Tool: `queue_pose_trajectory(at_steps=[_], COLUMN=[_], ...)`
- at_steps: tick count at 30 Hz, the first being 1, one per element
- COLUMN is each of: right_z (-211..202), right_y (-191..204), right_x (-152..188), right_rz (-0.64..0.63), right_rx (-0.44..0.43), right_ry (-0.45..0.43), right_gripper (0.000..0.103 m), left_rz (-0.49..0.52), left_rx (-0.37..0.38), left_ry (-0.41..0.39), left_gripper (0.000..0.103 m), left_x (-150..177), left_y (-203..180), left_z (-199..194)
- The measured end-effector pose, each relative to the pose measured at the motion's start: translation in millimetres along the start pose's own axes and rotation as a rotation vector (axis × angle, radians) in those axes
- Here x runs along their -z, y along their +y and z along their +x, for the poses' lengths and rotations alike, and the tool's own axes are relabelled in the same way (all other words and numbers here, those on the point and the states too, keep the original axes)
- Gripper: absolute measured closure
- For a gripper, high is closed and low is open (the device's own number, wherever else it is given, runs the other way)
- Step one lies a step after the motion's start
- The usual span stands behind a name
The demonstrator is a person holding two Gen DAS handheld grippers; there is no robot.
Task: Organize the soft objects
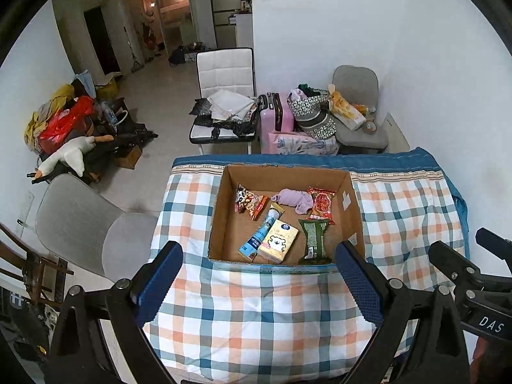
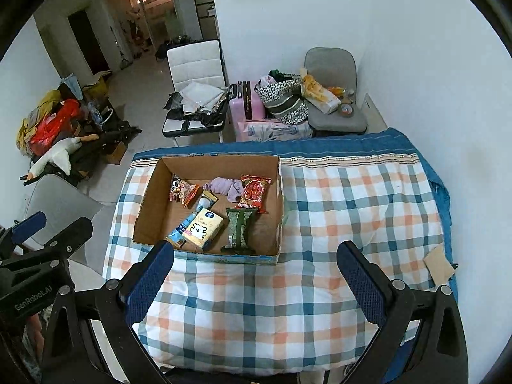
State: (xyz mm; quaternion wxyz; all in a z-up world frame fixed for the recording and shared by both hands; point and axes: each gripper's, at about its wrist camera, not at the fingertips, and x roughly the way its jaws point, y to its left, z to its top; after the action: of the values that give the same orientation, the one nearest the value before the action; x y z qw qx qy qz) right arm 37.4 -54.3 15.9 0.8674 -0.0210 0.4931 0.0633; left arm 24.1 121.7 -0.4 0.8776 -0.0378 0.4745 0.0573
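An open cardboard box (image 1: 220, 204) (image 2: 145, 204) sits on a checked quilt. Inside lie a purple sock (image 1: 292, 199) (image 2: 225, 187), a red snack pack (image 1: 321, 204) (image 2: 253, 192), a green snack pack (image 1: 314, 240) (image 2: 238, 230), a panda snack pack (image 1: 248, 201) (image 2: 180, 188), a yellow tissue pack (image 1: 277, 244) (image 2: 203, 228) and a blue tube (image 1: 259, 235) (image 2: 180, 232). My left gripper (image 1: 259, 283) is open and empty, above the quilt just in front of the box. My right gripper (image 2: 256, 283) is open and empty, in front of the box's right corner.
The checked quilt (image 1: 256, 320) (image 2: 352, 208) covers the table, with a blue cloth edge at the back. A cardboard scrap (image 2: 438, 267) lies at the quilt's right edge. A grey chair (image 1: 83, 224) stands left. Chairs, a pink suitcase (image 1: 276, 115) and bags stand behind.
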Motion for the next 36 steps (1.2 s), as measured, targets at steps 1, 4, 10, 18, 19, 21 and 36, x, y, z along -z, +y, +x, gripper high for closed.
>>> queue_pose_trajectory(at_steps=[1,4,10,18,19,21,36], right_z=[-1,-3,-4,-11,-11,-13,-16], right_y=[0,0,-1,-4,-4,-6,-8], right_x=[1,1,1,1,1,1,-6], right_rz=[0.002,0.003,-0.001,0.007,0.006,0.010,0.016], right_rx=[-0.003,-0.004,-0.005,0.001,0.003,0.005,0.028], right_ry=[-0.001,-0.003,-0.003,-0.013,-0.013,-0.013,-0.016], right_gripper=[0.000,0.000,0.000,0.000,0.000,0.000,0.000], left_rz=[0.001,0.002,0.003,-0.004,-0.004,-0.006,-0.013], left_rx=[-0.001,0.001,0.004,0.008,0.007,0.009,0.014], left_ry=[-0.003,-0.006,-0.003,0.003,0.003,0.003,0.011], left_gripper=[0.006,0.006,0.006,0.006,0.006,0.006,0.006], left_x=[0,1,2,4,4,4,6], left_y=[0,-1,-3,-4,-4,-4,-3], left_z=[-2,-4,-7,-7,-6,-5,-3])
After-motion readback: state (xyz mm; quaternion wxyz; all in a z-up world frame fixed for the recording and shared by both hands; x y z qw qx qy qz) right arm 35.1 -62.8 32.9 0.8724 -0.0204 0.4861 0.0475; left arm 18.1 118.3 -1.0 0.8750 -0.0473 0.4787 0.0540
